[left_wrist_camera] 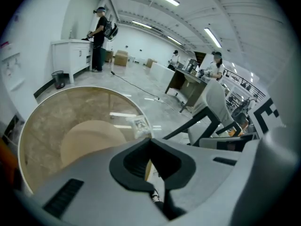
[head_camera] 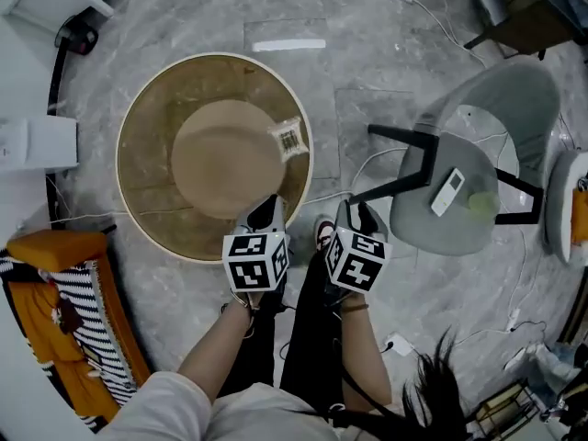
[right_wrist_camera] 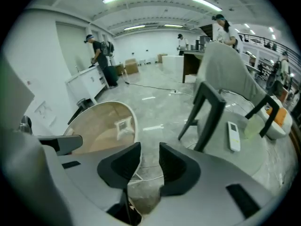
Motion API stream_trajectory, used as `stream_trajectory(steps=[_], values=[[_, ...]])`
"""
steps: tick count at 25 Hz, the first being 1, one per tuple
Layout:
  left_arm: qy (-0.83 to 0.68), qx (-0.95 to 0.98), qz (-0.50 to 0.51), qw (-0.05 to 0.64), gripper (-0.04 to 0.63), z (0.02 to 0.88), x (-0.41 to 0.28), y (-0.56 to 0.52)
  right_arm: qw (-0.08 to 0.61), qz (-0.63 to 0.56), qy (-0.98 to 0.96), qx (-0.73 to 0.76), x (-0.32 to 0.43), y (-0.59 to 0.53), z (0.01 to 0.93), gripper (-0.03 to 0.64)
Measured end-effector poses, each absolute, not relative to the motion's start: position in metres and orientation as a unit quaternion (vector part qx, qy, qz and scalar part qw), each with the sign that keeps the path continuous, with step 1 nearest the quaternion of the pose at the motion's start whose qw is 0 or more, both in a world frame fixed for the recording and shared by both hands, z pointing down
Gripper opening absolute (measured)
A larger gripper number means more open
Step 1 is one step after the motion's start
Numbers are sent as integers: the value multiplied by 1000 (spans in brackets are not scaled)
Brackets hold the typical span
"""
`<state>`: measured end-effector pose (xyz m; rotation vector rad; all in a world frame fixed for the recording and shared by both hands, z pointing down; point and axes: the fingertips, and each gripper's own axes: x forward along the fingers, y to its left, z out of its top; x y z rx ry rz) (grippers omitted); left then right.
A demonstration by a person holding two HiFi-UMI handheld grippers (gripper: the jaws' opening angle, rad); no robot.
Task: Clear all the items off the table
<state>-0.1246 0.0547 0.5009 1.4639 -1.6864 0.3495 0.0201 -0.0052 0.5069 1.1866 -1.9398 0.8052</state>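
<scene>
Hovering side by side just near of the counter's rim, both tools carry nothing. The left tool (left_wrist_camera: 150, 144) has its jaws together. The right tool (right_wrist_camera: 149, 160) has its jaws a little apart, with only floor showing through the gap.

Just far of the left tool stands the round glass counter (head_camera: 152, 196). One thing lies on it: a small clear packet (head_camera: 289, 139) with a barcode label, close to the counter's right rim. To the right, a grey chair (head_camera: 514, 99) holds a white remote (head_camera: 447, 191) and a pale green object (head_camera: 481, 202) on its seat, so the chair looks like the drop-off place.

The step in hand appears to be the approach to the packet, the last item to clear. The next move calls for a tool with its jaws spread wide, brought over the rim and down flat onto the packet, which is thin and may slide on the glass.

Room is open above the counter. The tight spots are the gap between the counter's right rim and the chair's black frame (head_camera: 413, 168), and the white cable (head_camera: 367, 165) on the floor there.
</scene>
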Motion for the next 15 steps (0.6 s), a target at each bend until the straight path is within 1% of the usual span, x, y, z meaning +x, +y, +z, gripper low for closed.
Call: stream_trajectory(steps=[6, 8, 11, 15], values=[[-734, 506, 99, 442, 2, 505, -217, 118, 378, 251, -806, 380, -91, 30, 499, 57], [-752, 480, 83, 445, 2, 502, -242, 139, 381, 229, -826, 347, -122, 42, 493, 34], [-775, 443, 60, 446, 2, 499, -273, 166, 393, 201, -847, 295, -163, 59, 490, 25], [-792, 411, 40, 450, 2, 503, -305, 194, 412, 198, -852, 255, -204, 82, 497, 25]])
